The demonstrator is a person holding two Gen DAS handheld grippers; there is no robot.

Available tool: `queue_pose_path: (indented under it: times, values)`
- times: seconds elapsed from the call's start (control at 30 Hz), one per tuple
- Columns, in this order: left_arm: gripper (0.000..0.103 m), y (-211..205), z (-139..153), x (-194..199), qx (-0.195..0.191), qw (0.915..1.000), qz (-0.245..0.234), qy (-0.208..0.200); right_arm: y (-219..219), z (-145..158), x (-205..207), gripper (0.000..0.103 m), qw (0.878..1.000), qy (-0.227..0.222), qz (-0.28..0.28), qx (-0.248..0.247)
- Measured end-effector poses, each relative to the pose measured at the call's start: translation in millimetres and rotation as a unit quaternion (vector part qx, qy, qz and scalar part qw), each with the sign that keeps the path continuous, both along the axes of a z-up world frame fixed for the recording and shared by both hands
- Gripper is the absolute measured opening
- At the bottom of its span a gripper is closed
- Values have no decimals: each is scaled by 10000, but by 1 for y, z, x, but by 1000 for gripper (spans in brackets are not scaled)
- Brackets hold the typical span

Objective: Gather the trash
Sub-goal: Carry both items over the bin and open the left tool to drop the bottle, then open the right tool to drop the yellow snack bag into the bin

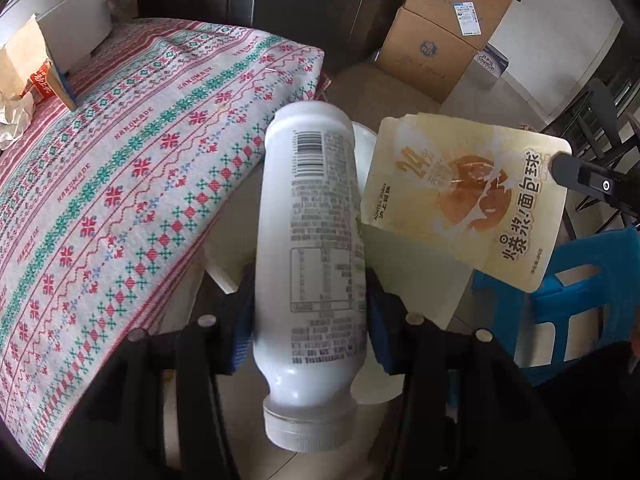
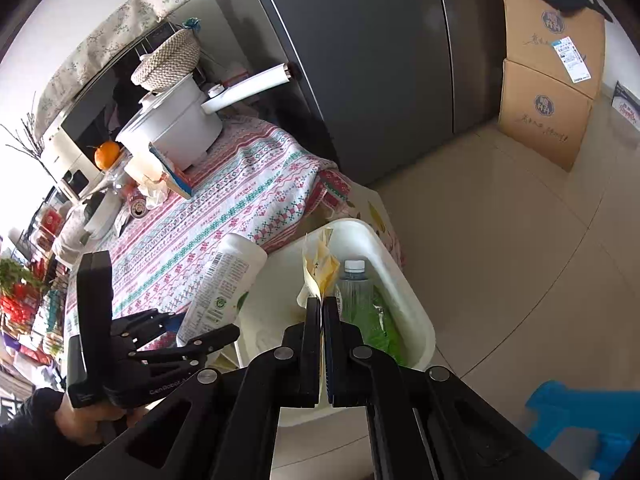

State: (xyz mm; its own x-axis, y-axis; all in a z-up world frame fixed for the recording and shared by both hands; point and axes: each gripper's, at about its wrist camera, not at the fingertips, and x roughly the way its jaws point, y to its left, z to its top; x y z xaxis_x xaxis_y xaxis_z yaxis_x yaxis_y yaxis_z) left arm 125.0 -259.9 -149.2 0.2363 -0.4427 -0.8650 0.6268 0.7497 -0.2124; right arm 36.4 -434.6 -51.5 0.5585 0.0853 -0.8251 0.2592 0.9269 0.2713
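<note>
My left gripper [image 1: 310, 312] is shut on a white plastic bottle [image 1: 312, 272], its blue pads pressing both sides; the bottle's cap points toward the camera. The bottle hangs over a white bin [image 1: 372, 384] beside the table. My right gripper [image 2: 322, 308] is shut on a yellow snack packet [image 2: 318, 272], which hangs above the white bin [image 2: 404, 280]. A clear water bottle [image 2: 356, 292] with a green label lies inside the bin. In the left wrist view the packet [image 1: 468, 196] shows flat, pinched at its right edge by the right gripper's fingertips [image 1: 576, 176]. The white bottle [image 2: 224, 284] and left gripper [image 2: 188, 328] appear at the bin's left.
A table with a patterned cloth [image 1: 120, 184] stands left of the bin, carrying a white pot [image 2: 176, 124], an orange [image 2: 107, 155] and paper scraps. Stacked cardboard boxes [image 2: 548, 92] and a dark fridge [image 2: 360, 60] stand behind. A blue stool [image 1: 580, 300] sits right of the bin.
</note>
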Motion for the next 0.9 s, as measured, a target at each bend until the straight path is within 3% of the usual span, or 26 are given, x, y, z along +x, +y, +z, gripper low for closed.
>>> queue_pose_path:
  times: [0.13,0.27,0.47,0.9]
  values:
    - [51,-5,-4,6,-65,10000,6,18,-6,-6,1,3,9999,111,-103,9]
    - [68,-2,10,9,-218,9997,29,-119,-10,-9,2,3,9997,180,-159,11]
    - [76,18,34,8,-207,9989,67,-410,-7,-12,5,3,9996,249,-121,20]
    - [83,86,50,18,-61,9971,629,-433,13,-23,27,3,9988,479,58,-37]
